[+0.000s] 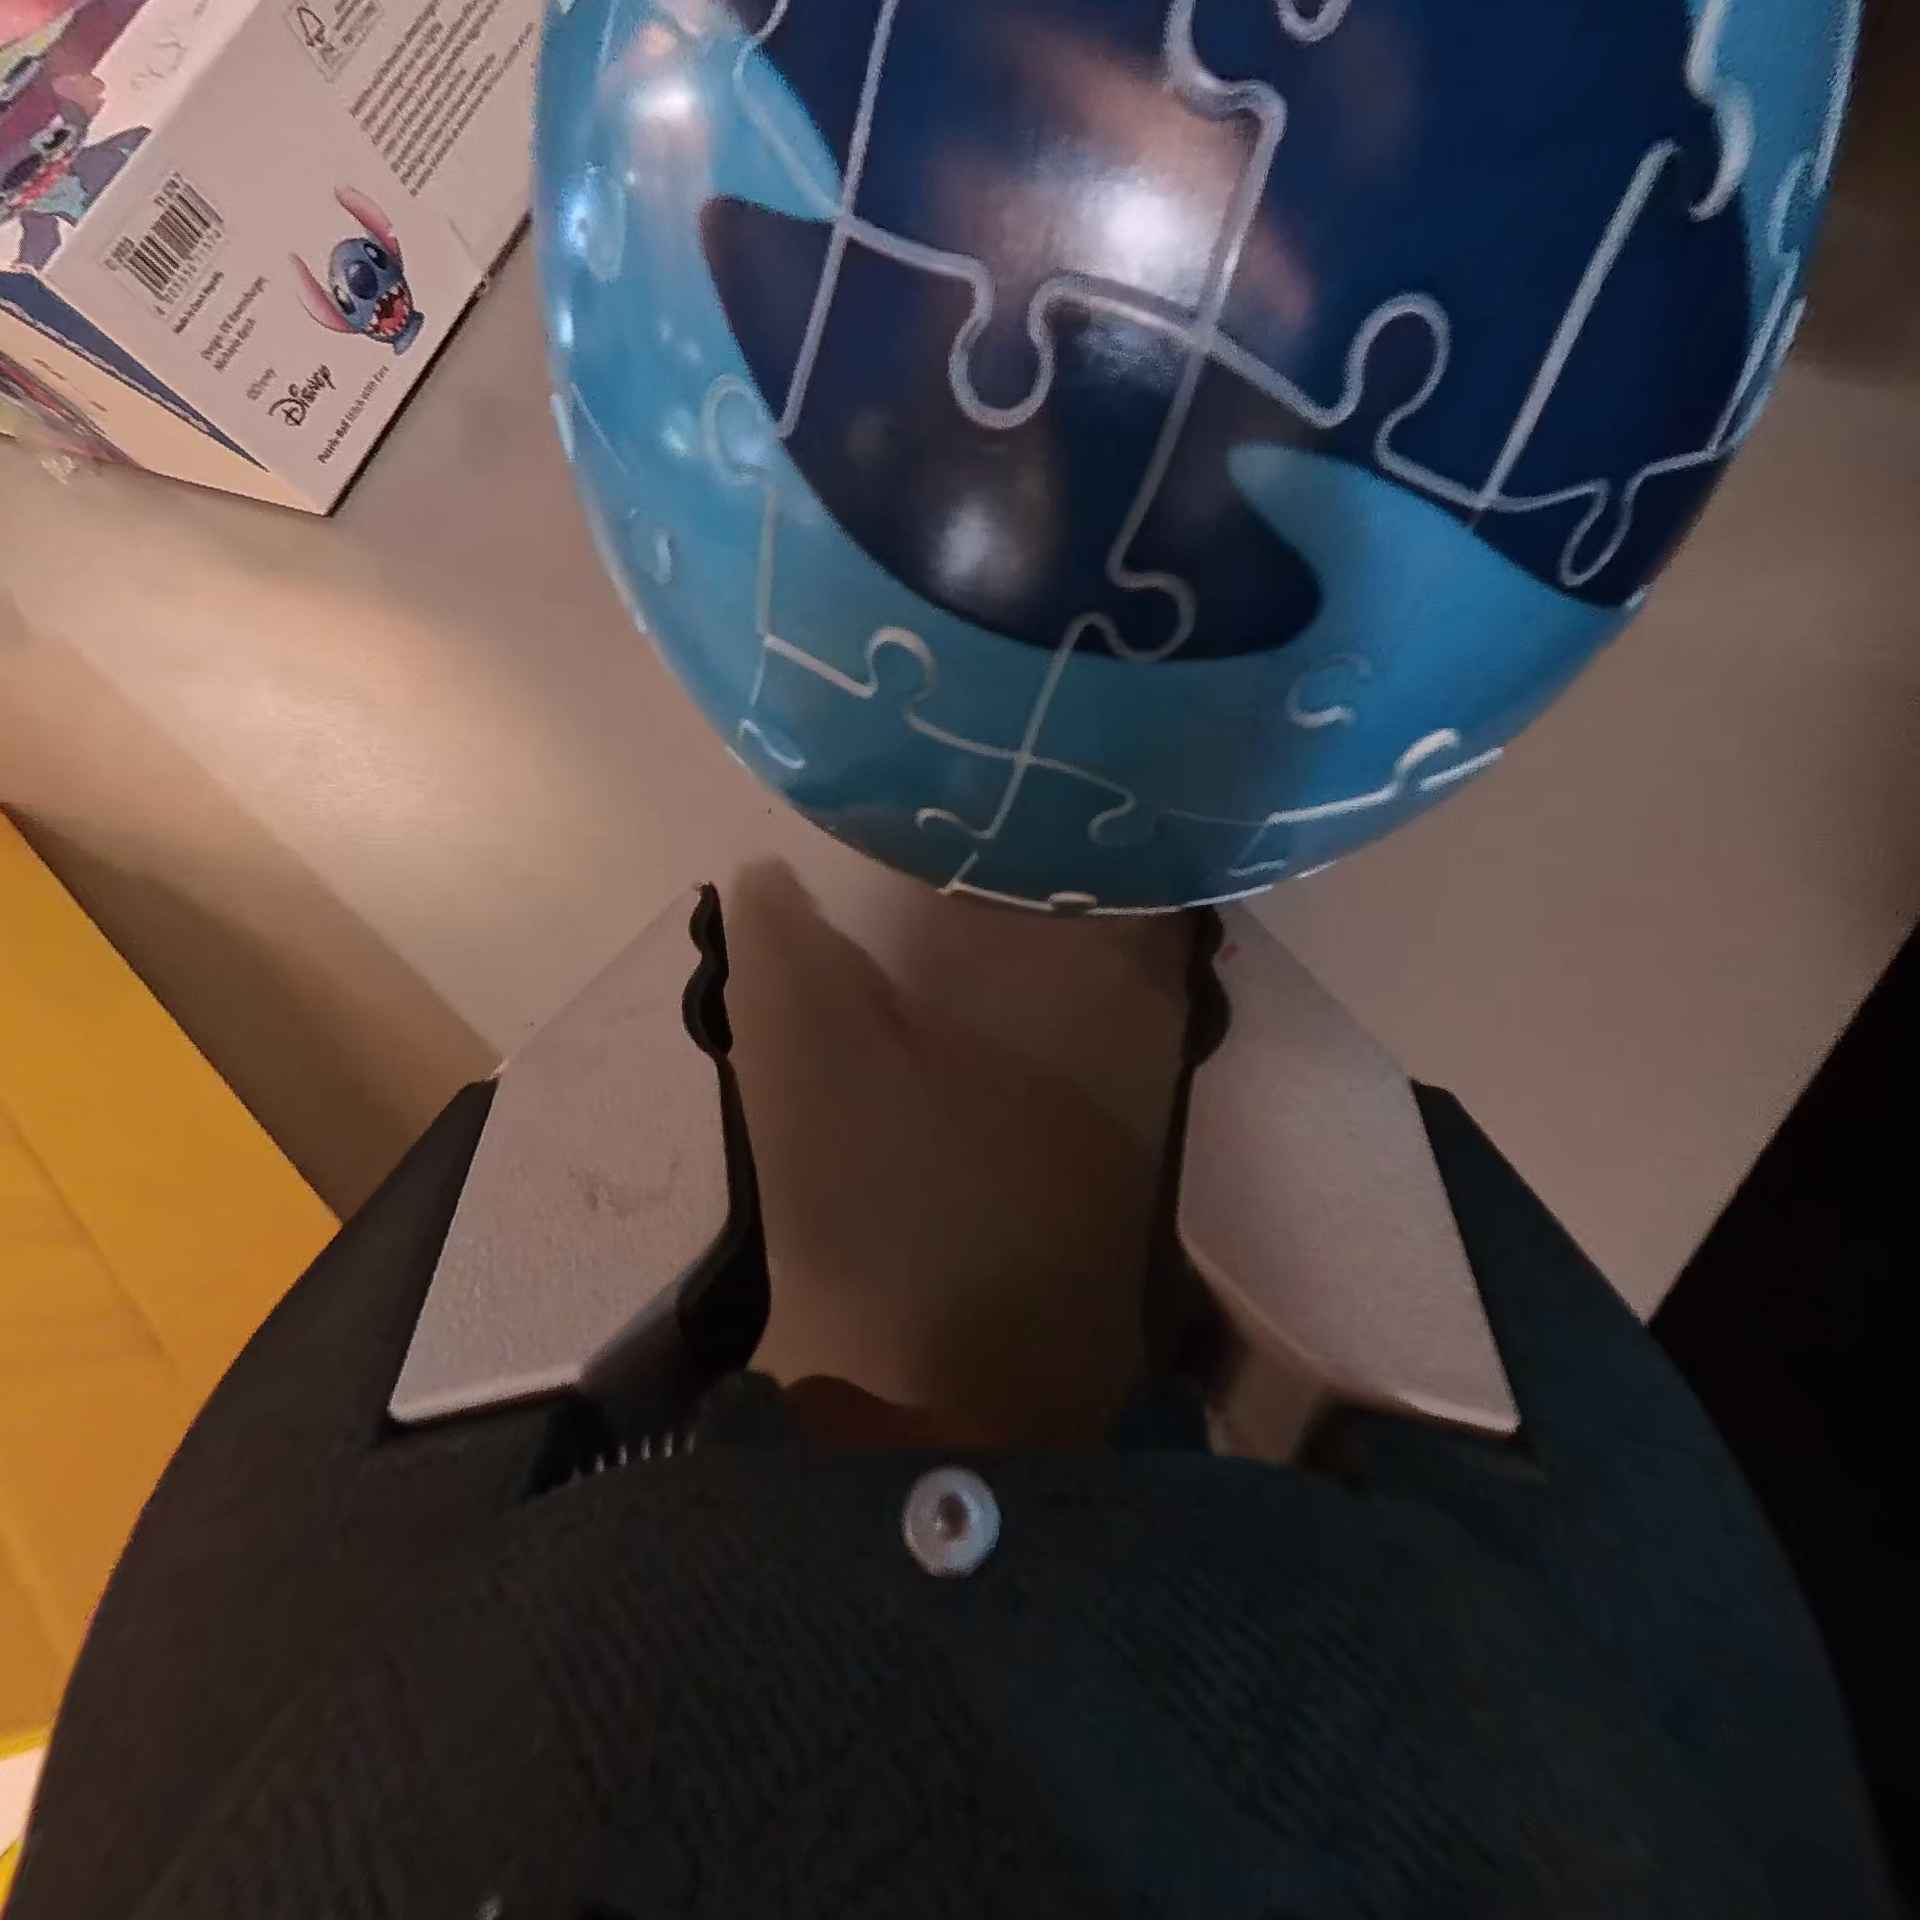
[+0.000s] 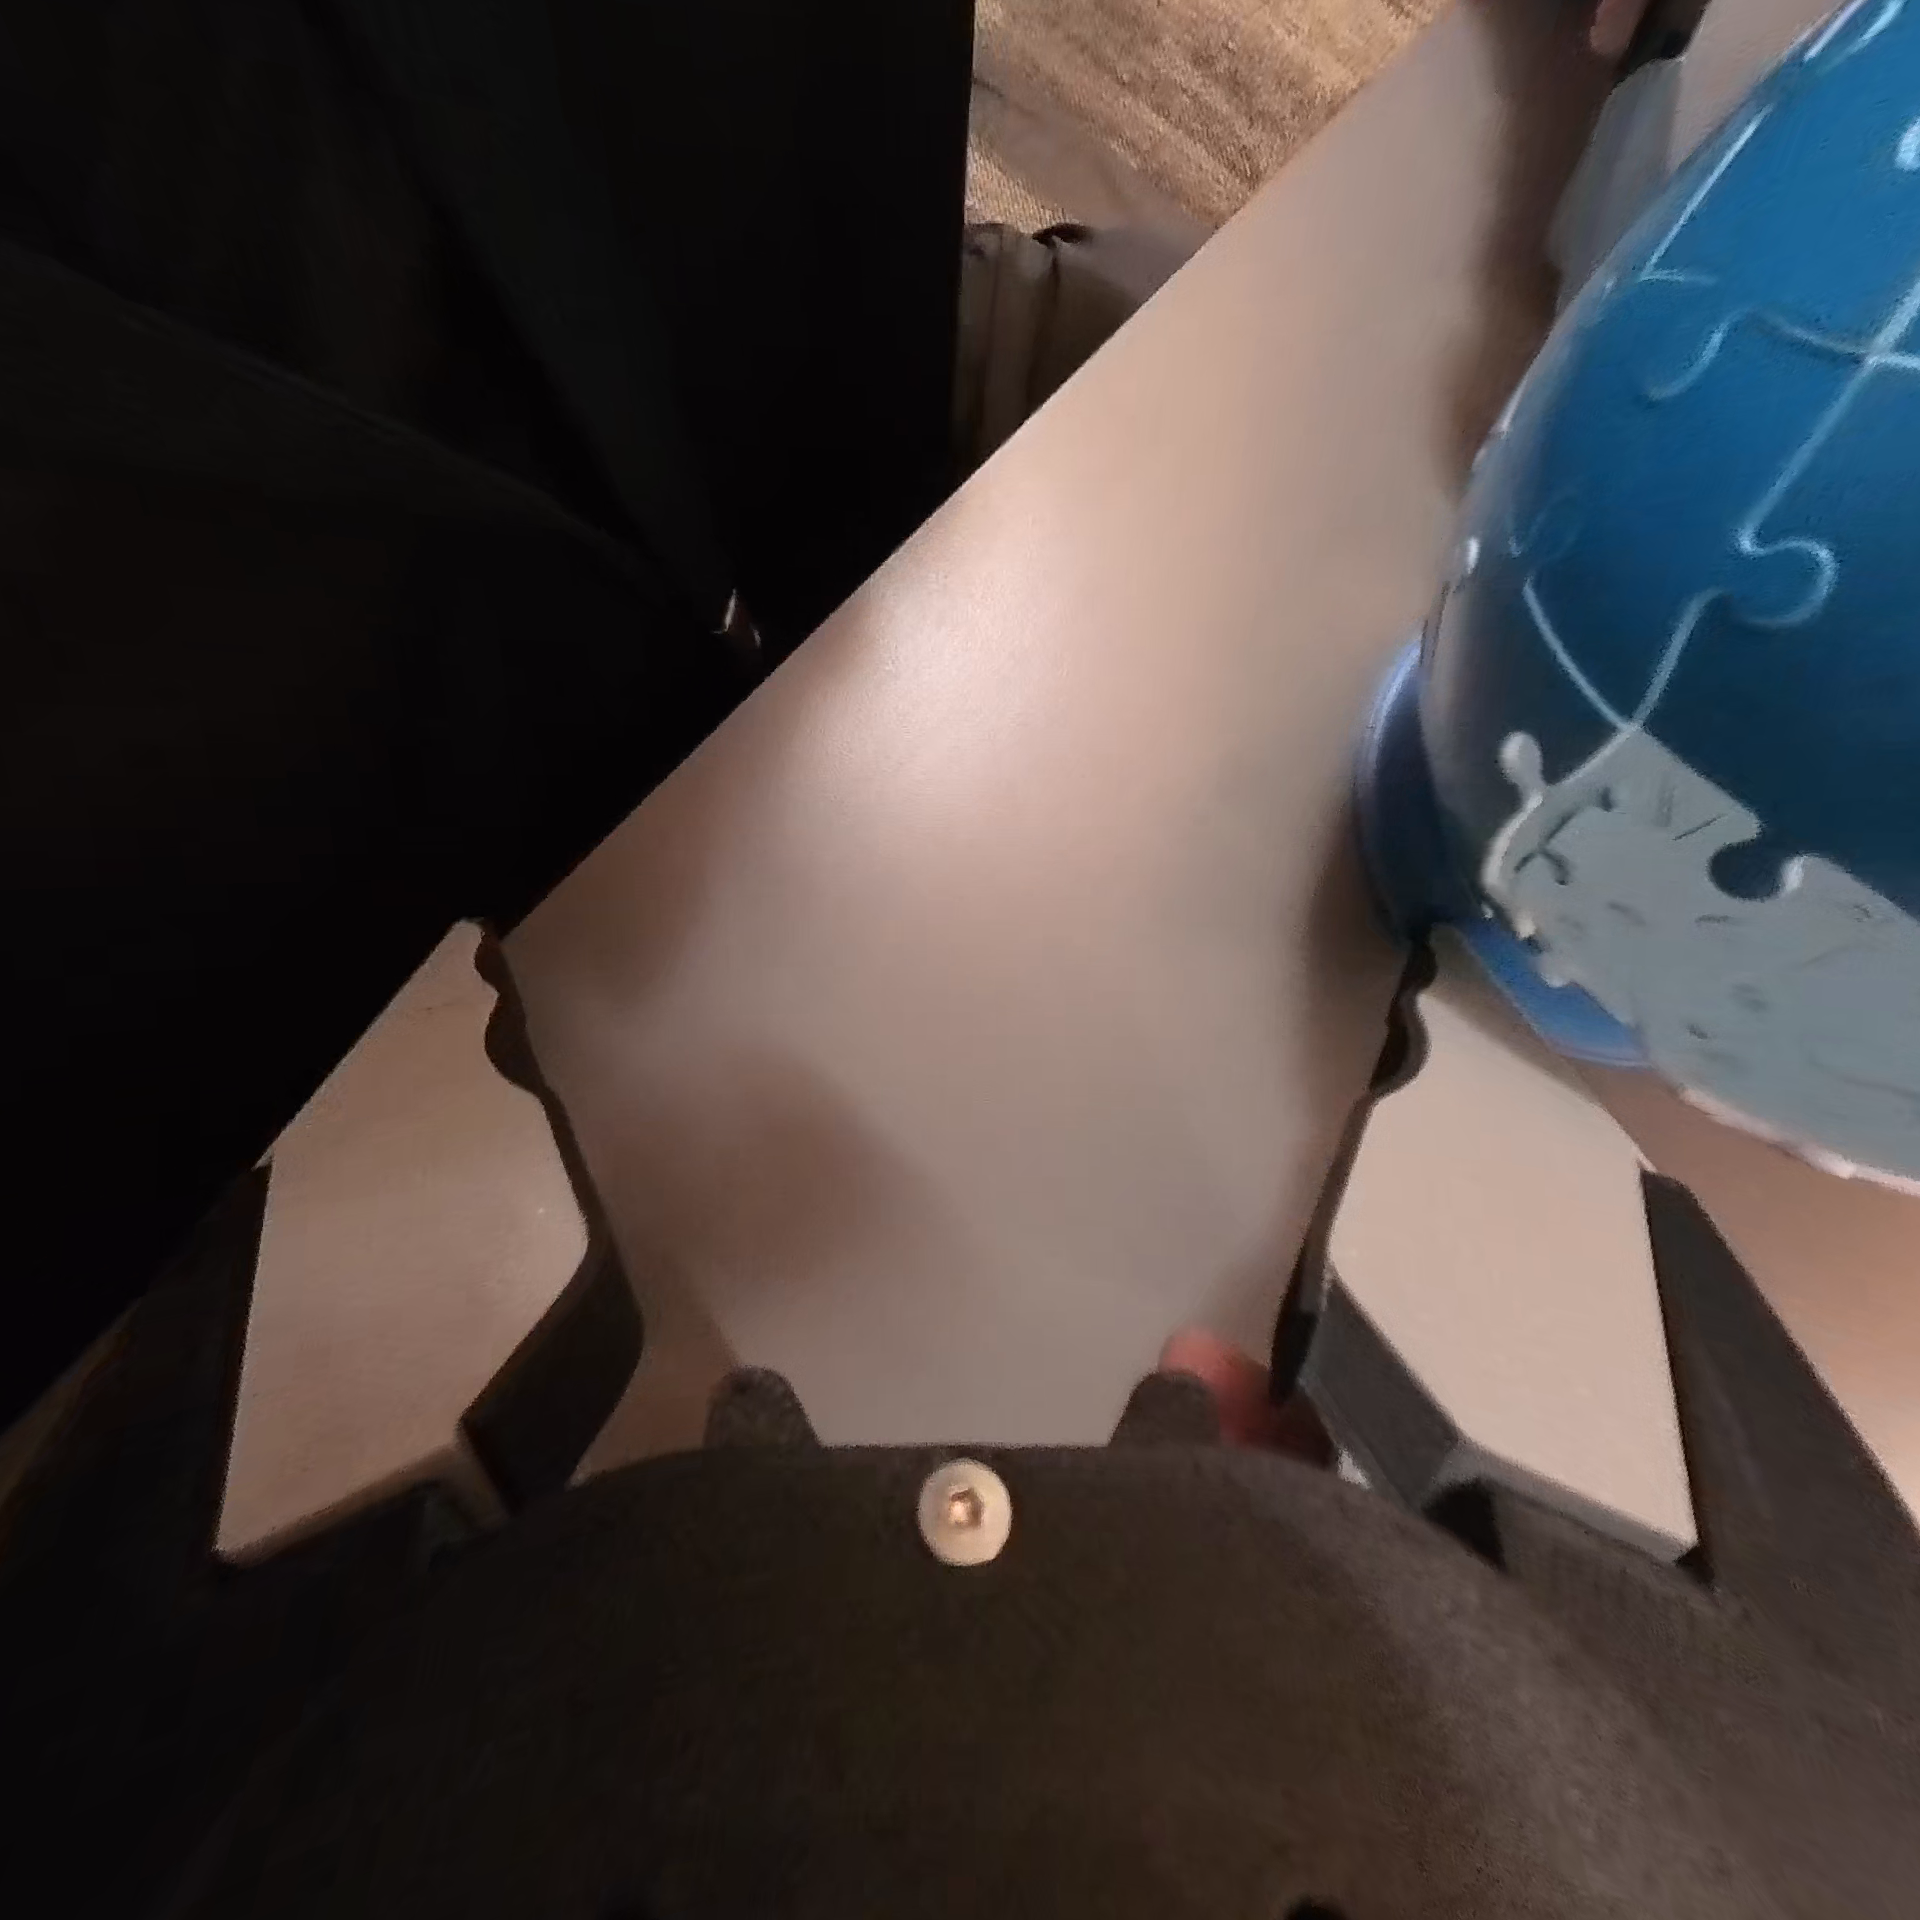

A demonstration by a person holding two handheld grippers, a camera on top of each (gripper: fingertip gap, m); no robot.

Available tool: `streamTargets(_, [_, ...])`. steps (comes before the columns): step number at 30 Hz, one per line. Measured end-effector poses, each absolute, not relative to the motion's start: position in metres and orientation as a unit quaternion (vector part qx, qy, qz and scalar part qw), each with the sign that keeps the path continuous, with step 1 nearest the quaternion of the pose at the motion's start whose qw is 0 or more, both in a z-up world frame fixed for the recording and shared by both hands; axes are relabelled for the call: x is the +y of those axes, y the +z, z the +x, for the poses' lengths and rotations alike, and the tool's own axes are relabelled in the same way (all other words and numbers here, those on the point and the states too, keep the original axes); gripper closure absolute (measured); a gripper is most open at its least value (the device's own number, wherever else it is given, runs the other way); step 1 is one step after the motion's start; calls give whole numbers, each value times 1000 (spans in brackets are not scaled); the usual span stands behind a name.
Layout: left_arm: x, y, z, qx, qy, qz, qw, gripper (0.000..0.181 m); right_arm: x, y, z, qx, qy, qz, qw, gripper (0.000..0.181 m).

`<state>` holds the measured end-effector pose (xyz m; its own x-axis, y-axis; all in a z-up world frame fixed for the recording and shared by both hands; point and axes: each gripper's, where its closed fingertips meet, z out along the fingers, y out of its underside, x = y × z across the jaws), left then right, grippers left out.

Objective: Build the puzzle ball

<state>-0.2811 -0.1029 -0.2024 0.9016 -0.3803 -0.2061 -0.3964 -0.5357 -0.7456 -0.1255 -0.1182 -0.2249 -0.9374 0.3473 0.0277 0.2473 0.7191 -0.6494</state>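
Observation:
The blue puzzle ball (image 1: 1174,436) fills the top of the left wrist view, its pieces joined, with a dark eye shape on light blue. My left gripper (image 1: 956,925) is open and empty just below the ball, its right fingertip close to the ball's lower edge. In the right wrist view the same ball (image 2: 1683,582) is at the right edge, with a pale grey-blue patch low down. My right gripper (image 2: 951,956) is open and empty over the table, its right fingertip (image 2: 1403,1013) touching or nearly touching the ball's lower left side.
The puzzle's white box (image 1: 260,239) lies on the beige table (image 1: 312,675) at the upper left. A yellow surface (image 1: 114,1195) lies beyond the table's left edge. The table edge (image 2: 727,675) runs diagonally, with dark clothing (image 2: 364,468) beyond it.

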Motion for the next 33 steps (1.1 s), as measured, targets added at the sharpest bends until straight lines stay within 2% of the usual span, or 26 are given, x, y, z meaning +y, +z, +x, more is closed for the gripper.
streamTargets(16, [-92, -202, -317, 160, 44, -889, 427, 101, -137, -231, -137, -934, 316, -133, 101, 24])
streamTargets(23, [-93, -202, -313, 175, 48, -884, 430, 106, -128, -223, -136, -947, 246, -136, 152, 24])
streamTargets(33, [-103, -202, -309, 184, 42, -883, 431, 105, -120, -223, -133, -967, 144, -149, 150, 24])
